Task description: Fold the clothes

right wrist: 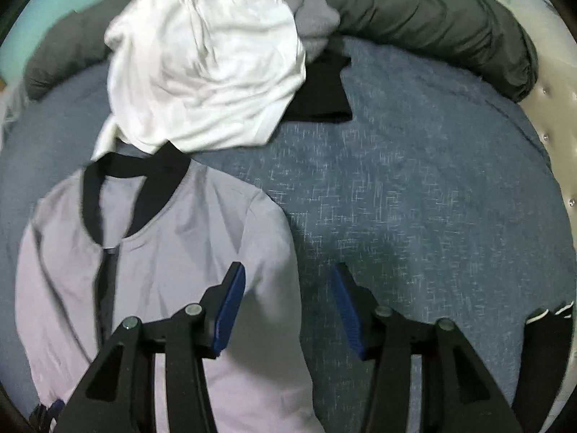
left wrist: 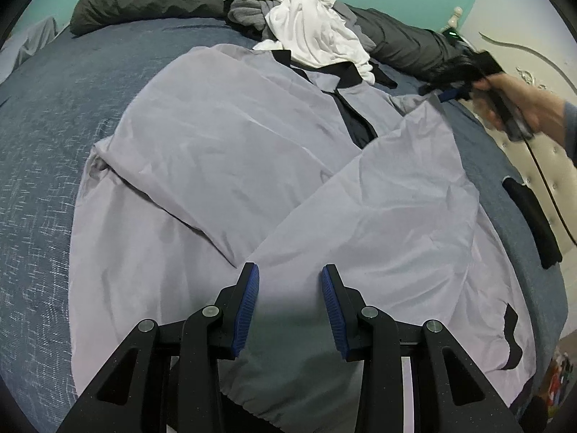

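A lilac jacket (left wrist: 230, 151) with a black collar (right wrist: 144, 169) is spread on a blue bed (left wrist: 47, 166), both sleeves folded in across its front. The left gripper (left wrist: 290, 303) is held over the jacket's lower part, its jaws apart with nothing pinched between them. The right gripper (right wrist: 285, 306) is held above the jacket's shoulder and the bare bedspread, its jaws likewise apart and empty. A white garment (right wrist: 205, 61) is heaped just beyond the collar, against a dark grey rolled quilt (right wrist: 432, 18).
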A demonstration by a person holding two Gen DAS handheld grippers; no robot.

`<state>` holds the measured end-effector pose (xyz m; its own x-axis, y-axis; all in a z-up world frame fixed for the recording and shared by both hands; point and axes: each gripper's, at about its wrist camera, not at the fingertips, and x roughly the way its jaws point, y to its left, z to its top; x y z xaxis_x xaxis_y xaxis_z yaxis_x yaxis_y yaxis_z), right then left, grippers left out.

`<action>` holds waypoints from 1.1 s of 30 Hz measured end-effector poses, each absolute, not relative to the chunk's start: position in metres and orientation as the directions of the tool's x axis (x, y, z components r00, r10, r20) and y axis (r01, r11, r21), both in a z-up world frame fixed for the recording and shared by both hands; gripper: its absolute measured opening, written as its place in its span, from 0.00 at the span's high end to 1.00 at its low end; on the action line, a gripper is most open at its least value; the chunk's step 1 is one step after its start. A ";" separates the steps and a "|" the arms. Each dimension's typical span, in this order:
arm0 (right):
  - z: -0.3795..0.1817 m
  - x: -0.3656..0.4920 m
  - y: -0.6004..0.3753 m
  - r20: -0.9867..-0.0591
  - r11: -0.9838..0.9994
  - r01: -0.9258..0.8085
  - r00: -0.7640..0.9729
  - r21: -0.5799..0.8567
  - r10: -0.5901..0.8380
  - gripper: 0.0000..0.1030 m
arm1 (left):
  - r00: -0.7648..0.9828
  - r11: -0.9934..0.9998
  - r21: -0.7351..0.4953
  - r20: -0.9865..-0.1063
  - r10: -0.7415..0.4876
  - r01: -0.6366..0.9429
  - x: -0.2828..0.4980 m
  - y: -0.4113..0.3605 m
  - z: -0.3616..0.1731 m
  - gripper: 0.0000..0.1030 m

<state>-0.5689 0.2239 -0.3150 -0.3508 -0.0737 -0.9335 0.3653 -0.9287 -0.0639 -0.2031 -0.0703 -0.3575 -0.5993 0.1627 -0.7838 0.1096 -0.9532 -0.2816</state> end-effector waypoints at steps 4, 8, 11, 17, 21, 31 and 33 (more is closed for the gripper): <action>-0.335 -0.589 0.210 -0.953 -0.929 0.353 -0.303 -0.110 -0.003 0.77 | -0.593 -0.952 -0.286 -0.787 0.169 0.110 -0.203 -0.070 -0.360 0.61; -0.351 -0.598 0.204 -0.955 -0.923 0.345 -0.289 -0.171 0.069 0.96 | -0.586 -0.951 -0.291 -0.791 0.176 0.107 -0.203 -0.069 -0.363 0.61; -0.358 -0.603 0.205 -0.945 -0.922 0.325 -0.309 -0.212 0.108 0.98 | -0.580 -0.952 -0.289 -0.795 0.179 0.102 -0.204 -0.068 -0.365 0.61; -0.372 -0.615 0.218 -0.925 -0.938 0.234 -0.341 -0.255 0.167 0.98 | -0.576 -0.954 -0.283 -0.797 0.181 0.093 -0.204 -0.065 -0.367 0.61; -0.375 -0.624 0.230 -0.932 -0.965 0.181 -0.343 -0.188 0.117 0.98 | -0.572 -0.953 -0.288 -0.799 0.185 0.094 -0.207 -0.067 -0.367 0.62; -0.332 -0.619 0.284 -0.865 -0.990 0.134 -0.490 0.051 -0.110 0.98 | -0.568 -0.954 -0.281 -0.804 0.175 0.103 -0.209 -0.066 -0.367 0.61; -0.326 -0.613 0.292 -0.855 -0.983 0.171 -0.498 0.066 -0.144 0.98 | -0.568 -0.955 -0.278 -0.805 0.173 0.103 -0.213 -0.065 -0.367 0.61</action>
<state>-0.6126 0.2924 -0.3256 -0.4978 -0.1443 -0.8552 0.1711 -0.9830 0.0662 -0.2134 -0.0649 -0.3667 -0.5678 0.1727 -0.8048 0.1034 -0.9551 -0.2778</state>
